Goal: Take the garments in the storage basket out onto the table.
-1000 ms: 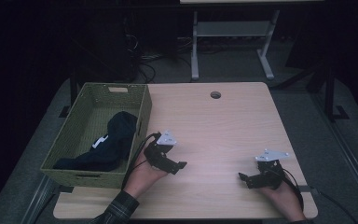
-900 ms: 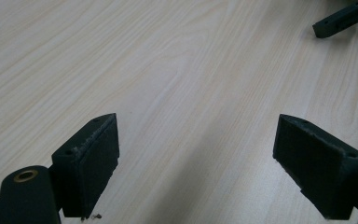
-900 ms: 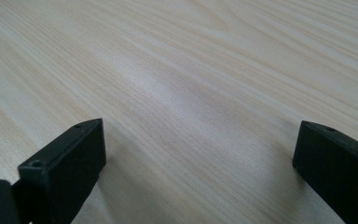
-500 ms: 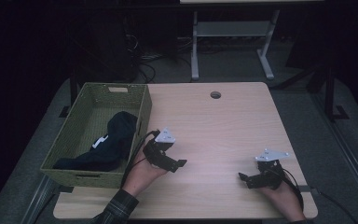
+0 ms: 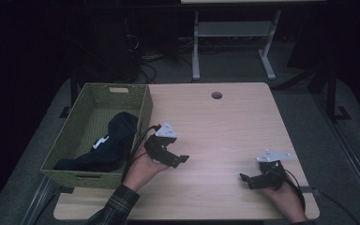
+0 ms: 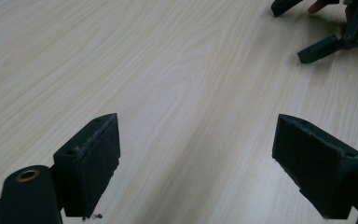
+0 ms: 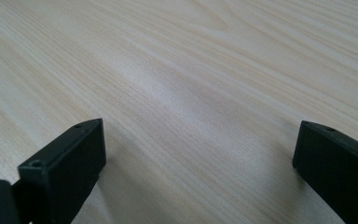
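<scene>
A dark garment point(image 5: 108, 145) with a white tag lies crumpled in the green woven basket point(image 5: 143, 110); beside the basket, the left gripper point(image 5: 176, 159) and right gripper point(image 5: 248, 179) gape wide, empty.

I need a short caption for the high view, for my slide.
Two open hand-held grippers, left and right, rest on a wooden table beside a green woven basket holding dark clothing.

Green woven basket point(image 5: 143, 112) with dark cloth point(image 5: 110, 143) at the left edge of a light wooden table point(image 5: 225, 126).

basket point(image 5: 143, 110) on table point(image 5: 225, 126) left edge | cloth point(image 5: 108, 145) in basket | left claw point(image 5: 180, 160) beside basket | right claw point(image 5: 244, 180) near-right
</scene>
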`<act>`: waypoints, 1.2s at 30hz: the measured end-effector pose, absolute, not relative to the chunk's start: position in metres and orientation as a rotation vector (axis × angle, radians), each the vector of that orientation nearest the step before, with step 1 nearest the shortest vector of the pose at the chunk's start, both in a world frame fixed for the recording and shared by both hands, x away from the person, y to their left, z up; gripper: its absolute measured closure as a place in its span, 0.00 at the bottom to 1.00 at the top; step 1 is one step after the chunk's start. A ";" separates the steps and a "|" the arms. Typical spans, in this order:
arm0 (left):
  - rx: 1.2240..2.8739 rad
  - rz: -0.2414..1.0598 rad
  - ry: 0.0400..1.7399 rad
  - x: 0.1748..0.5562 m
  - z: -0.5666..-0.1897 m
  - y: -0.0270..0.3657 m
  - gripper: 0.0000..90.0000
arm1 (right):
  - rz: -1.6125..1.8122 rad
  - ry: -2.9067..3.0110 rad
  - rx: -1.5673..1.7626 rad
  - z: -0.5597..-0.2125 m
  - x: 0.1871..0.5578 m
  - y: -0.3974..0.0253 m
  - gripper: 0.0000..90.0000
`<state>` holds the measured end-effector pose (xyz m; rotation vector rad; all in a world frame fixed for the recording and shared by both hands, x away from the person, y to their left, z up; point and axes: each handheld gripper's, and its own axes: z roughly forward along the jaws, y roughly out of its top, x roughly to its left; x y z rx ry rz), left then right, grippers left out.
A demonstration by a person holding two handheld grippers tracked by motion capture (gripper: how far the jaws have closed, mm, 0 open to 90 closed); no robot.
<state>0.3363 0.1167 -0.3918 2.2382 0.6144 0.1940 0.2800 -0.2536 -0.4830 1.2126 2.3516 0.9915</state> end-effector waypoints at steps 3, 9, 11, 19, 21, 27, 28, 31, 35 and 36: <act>2.251 0.189 0.605 0.338 -0.388 0.117 0.16 | 0.991 2.352 1.212 -0.483 0.280 -0.254 0.02; 2.248 0.192 0.610 0.343 -0.381 0.121 0.16 | 0.991 2.351 1.211 -0.483 0.280 -0.254 0.02; 2.235 0.187 0.616 0.344 -0.379 0.121 0.16 | 0.991 2.352 1.211 -0.483 0.280 -0.254 0.02; 2.217 0.177 0.623 0.347 -0.367 0.123 0.16 | 0.992 2.352 1.211 -0.483 0.280 -0.254 0.02; 2.206 0.175 0.627 0.347 -0.364 0.125 0.16 | 0.992 2.352 1.211 -0.483 0.280 -0.254 0.02; 2.183 0.203 0.638 0.347 -0.349 0.134 0.16 | 0.991 2.352 1.211 -0.483 0.280 -0.254 0.02; 2.180 0.205 0.639 0.347 -0.347 0.135 0.16 | 0.991 2.352 1.211 -0.483 0.280 -0.254 0.02; 2.180 0.222 0.639 0.345 -0.341 0.140 0.16 | 0.991 2.352 1.212 -0.483 0.280 -0.254 0.02; 2.178 0.245 0.647 0.344 -0.333 0.148 0.16 | 0.991 2.352 1.212 -0.483 0.280 -0.254 0.02; 2.176 0.249 0.652 0.344 -0.332 0.150 0.16 | 0.991 2.352 1.212 -0.483 0.280 -0.254 0.02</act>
